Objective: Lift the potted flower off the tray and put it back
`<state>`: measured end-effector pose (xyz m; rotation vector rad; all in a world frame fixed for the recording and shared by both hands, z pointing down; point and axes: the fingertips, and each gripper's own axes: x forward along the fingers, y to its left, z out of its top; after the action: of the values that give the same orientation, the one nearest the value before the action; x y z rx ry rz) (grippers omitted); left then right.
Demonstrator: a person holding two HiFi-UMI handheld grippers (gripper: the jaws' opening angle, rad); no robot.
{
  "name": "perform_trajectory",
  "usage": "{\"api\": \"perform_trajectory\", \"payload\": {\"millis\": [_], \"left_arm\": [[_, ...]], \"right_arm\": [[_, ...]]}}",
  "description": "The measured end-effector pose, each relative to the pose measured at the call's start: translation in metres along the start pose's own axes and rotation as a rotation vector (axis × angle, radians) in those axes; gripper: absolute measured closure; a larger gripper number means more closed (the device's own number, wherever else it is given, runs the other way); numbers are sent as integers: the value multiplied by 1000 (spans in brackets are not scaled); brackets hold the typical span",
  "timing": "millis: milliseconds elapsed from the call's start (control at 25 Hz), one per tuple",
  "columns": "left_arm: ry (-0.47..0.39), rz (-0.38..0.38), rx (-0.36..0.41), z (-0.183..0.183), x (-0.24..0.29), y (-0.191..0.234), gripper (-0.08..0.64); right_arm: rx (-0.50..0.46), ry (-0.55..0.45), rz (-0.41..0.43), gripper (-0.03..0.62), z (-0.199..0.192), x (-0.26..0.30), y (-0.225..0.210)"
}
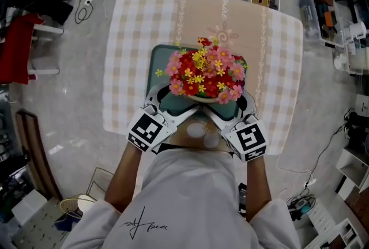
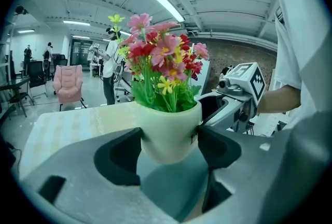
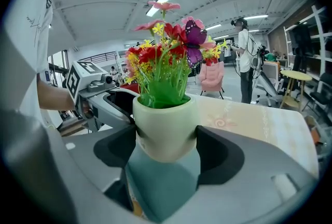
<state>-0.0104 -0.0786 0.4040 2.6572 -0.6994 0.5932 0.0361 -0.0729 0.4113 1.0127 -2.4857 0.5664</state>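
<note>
At the centre of the head view, the potted flower (image 1: 206, 75) is over the teal tray (image 1: 160, 57) on the checked table (image 1: 135, 23). The left gripper (image 2: 169, 150) reaches in from the lower left, its dark fingers (image 2: 120, 158) clamped on both sides of the pale pot. The right gripper (image 3: 166, 148), from the lower right, grips the same pot, fingers (image 3: 222, 154) pressed against its sides. I cannot tell whether the pot's base touches the tray.
</note>
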Motion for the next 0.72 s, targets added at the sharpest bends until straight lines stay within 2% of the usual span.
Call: {"api": "perform_trajectory", "payload": {"millis": [720], "left_arm": [[63,-49,4,1,56,12,219]], "right_arm": [[57,16,-20,225,-16,5,-53]]}}
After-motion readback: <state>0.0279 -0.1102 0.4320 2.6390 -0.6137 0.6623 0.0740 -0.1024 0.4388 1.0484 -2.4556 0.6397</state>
